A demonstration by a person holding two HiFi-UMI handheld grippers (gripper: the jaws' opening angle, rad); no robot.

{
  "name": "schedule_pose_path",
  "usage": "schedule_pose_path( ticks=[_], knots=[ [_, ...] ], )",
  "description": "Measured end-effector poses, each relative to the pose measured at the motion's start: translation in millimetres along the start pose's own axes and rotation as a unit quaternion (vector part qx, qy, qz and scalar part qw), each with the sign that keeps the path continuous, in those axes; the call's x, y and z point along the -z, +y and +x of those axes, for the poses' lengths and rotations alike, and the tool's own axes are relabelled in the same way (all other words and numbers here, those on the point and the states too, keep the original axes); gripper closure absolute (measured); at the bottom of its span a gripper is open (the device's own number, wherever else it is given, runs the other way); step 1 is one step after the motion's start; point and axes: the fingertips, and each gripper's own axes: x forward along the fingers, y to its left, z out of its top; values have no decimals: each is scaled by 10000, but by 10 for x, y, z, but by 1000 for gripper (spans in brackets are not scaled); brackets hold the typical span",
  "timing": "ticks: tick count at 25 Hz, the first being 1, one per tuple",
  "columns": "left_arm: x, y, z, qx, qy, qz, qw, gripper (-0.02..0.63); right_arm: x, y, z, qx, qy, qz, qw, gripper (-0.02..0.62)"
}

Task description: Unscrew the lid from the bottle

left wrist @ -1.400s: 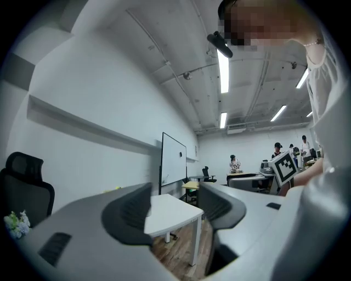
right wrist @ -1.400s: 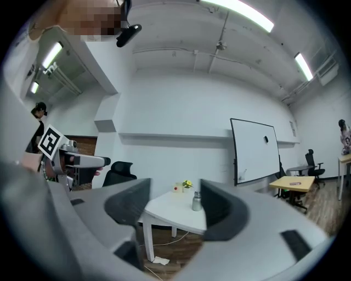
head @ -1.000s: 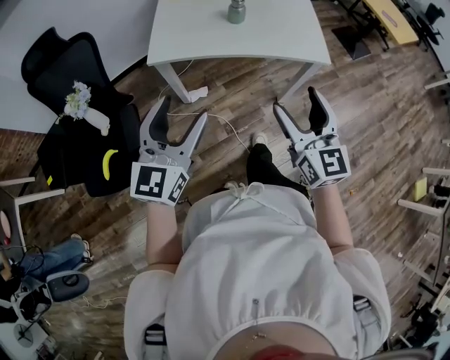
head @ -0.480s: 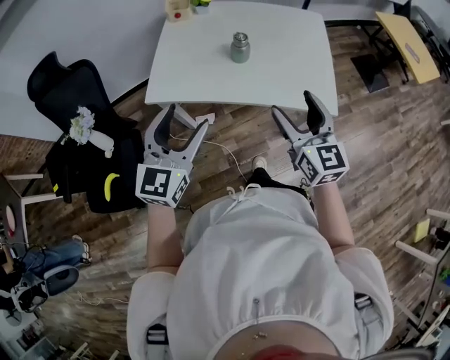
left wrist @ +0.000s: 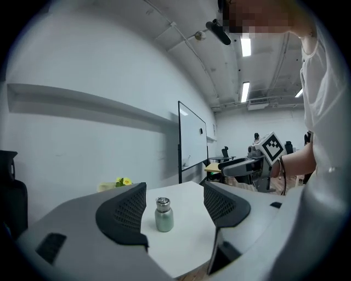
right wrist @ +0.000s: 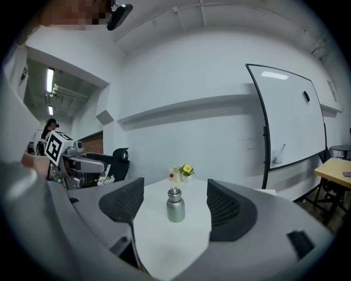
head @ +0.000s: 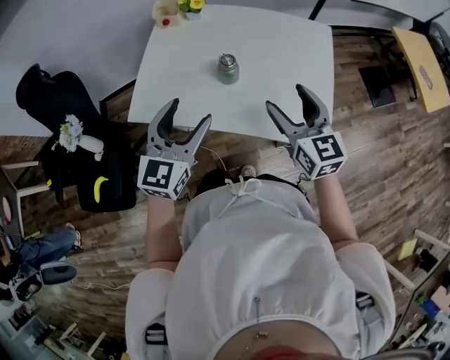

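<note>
- Table [head: 281,77]: white rectangular top, standing on a wood-plank floor [head: 380,162].
- Bottle [head: 227,69]: small, grey metal, upright near the middle of the top, lid [head: 226,60] on.
- Pale container [head: 166,14] with a red spot, beside yellow flowers [head: 191,5]: far left corner, well apart from the bottle.

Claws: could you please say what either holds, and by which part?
Nothing. Left claw and right claw, its jaws just closing slightly, gape empty, short of the bottle.

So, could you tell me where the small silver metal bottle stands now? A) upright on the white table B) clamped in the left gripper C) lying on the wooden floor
A: the small silver metal bottle stands upright on the white table, ahead of the left gripper, whose jaws stand apart and empty.
</note>
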Motion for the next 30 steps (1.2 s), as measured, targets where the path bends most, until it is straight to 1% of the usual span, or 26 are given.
schedule_pose_path(
  ticks=[4, 6, 11, 14, 16, 19, 23, 26, 30],
  knots=[
    [186, 74, 330, 102, 245, -63, 9996, 278, 115, -145, 277, -161, 225, 70, 9996, 244],
    [275, 126, 482, 213, 333, -66, 9992, 278, 157, -185, 424, -220, 323, 126, 9992, 246],
    [471, 293, 892, 736, 495, -9, 9961, 278, 237, -274, 832, -229, 560, 132, 9981, 249],
    [614, 420, 1095, 1089, 584, 3, 9923, 278, 322, -279, 1105, -203, 734, 251, 9968, 249],
    [723, 503, 1232, 1292, 650, -27, 9895, 278, 386, -258, 1283, -264, 861, 291, 9955, 249],
    [914, 577, 1435, 1653, 814, -54, 9829, 278, 475, -178, 1524, -474, 1041, 214, 9932, 252],
    [1234, 593, 1666, 2176, 1123, 1, 9696, 267, 635, -42, 1784, -719, 1312, 205, 9885, 265],
    [1394, 561, 1820, 2482, 1254, -3, 9606, 258, 737, -2, 1927, -770, 1470, 269, 9858, 273],
    [1611, 480, 2017, 2815, 1323, 119, 9503, 253, 861, 16, 2084, -874, 1626, 280, 9824, 282]
  ],
)
